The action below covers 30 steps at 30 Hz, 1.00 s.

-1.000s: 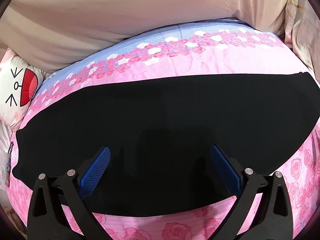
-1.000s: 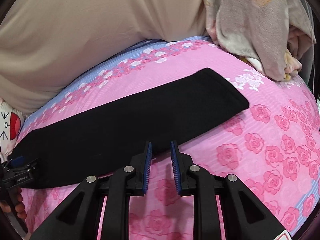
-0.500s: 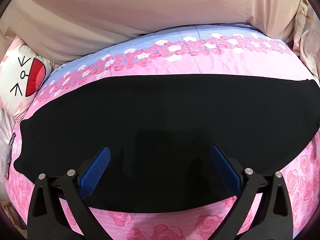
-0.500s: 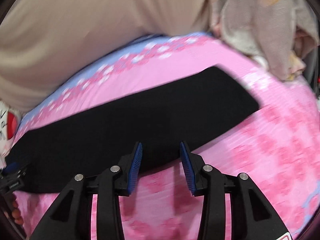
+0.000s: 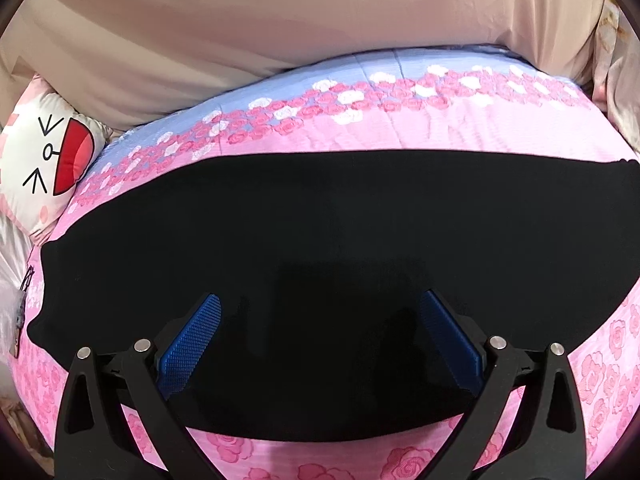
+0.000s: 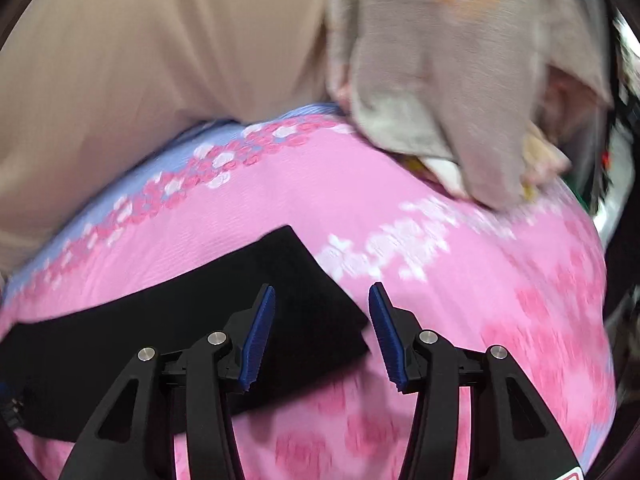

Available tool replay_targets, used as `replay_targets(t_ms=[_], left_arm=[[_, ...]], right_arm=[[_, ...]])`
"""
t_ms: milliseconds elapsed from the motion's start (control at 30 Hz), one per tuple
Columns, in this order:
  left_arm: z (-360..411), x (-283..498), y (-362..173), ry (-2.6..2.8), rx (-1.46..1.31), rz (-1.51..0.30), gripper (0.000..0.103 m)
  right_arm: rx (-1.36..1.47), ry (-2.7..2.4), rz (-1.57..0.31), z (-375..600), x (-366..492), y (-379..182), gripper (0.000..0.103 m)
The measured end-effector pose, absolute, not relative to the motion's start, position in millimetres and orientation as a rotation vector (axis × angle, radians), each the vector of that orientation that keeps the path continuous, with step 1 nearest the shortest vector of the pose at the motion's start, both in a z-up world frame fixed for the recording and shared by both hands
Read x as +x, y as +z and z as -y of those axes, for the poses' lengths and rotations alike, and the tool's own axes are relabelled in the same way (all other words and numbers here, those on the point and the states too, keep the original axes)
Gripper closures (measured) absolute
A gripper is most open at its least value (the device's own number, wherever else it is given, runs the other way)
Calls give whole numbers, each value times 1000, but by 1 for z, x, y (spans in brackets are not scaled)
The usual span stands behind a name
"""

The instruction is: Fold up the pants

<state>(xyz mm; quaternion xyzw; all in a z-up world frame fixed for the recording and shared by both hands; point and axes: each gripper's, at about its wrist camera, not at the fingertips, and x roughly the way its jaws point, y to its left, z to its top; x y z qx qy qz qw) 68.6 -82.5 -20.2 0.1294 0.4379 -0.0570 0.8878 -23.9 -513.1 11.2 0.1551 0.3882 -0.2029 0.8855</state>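
Pink rose-print bedspread (image 5: 420, 132) with blue band covered bed. Beige sheet (image 5: 280, 20) draped behind. Cartoon-face pillow (image 5: 44, 160) at left; crumpled grey floral fabric (image 6: 460, 80) at right.

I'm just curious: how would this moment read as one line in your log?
task: fold pants | left gripper: open above black pants | right gripper: open at pants' end | nothing gripped
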Motion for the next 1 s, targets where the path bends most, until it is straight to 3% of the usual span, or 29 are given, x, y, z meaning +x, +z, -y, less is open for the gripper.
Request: replay_targets(t_ms=[133, 167, 200, 333, 500, 567, 667, 700, 1000], left_arm=[[87, 71, -27, -116, 287, -923, 5], [88, 72, -27, -113, 292, -924, 5], [89, 74, -27, -110, 295, -924, 5], [90, 77, -24, -95, 305, -917, 5], [95, 81, -23, -87, 306, -922, 5], [96, 77, -19, -91, 308, -909, 5], [99, 75, -18, -86, 326, -904, 5], [100, 75, -18, -86, 330, -908, 5], [121, 56, 0, -136, 351, -850, 5]], right_arm=[[276, -328, -868, 516, 19, -7, 55], [255, -316, -883, 515, 26, -11, 61], [234, -312, -890, 512, 31, -13, 90], [210, -275, -773, 501, 29, 14, 94], [230, -349, -867, 524, 41, -10, 79], [334, -330, -782, 527, 21, 1, 78], [424, -341, -611, 524, -16, 22, 49], [428, -350, -567, 521, -26, 26, 46], [461, -372, -631, 511, -54, 17, 46]])
